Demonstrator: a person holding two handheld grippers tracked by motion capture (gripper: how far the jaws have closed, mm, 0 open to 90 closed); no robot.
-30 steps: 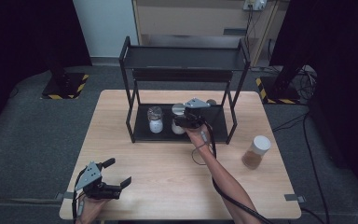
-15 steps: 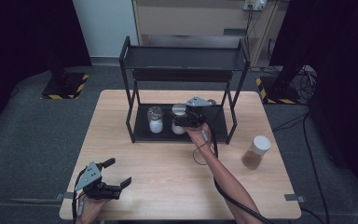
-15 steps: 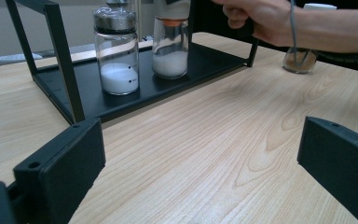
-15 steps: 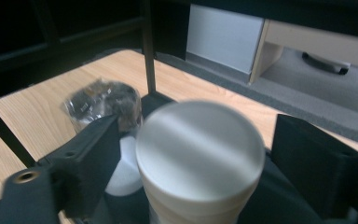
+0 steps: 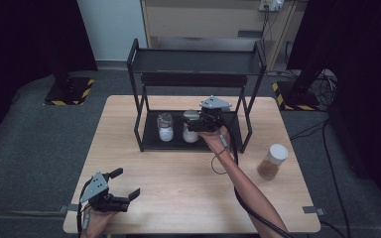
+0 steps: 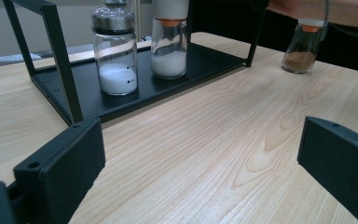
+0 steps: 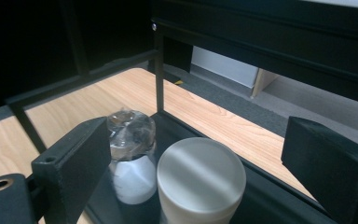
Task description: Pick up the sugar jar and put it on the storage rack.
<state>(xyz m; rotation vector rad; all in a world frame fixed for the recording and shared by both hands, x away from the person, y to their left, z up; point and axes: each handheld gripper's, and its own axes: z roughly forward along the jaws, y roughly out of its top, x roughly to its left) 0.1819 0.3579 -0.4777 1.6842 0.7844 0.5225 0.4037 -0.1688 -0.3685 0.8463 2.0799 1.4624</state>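
Note:
A black two-tier rack stands at the back of the wooden table. On its lower shelf stand a silver-lidded glass jar of white powder and, right of it, a white-capped jar of white grains. My right gripper hovers just above the white cap. Its jaws have just been opening, and they stand apart on either side of the cap without pressing it. My left gripper rests open at the table's front left, holding nothing.
A jar of brown powder with a white lid stands on the table to the right of the rack. The rack's upper shelf hangs close over my right gripper. A cable trails along the person's right forearm.
My right gripper has opened off the white-capped jar and risen slightly; the jar stays on the lower shelf. The left gripper has not moved.

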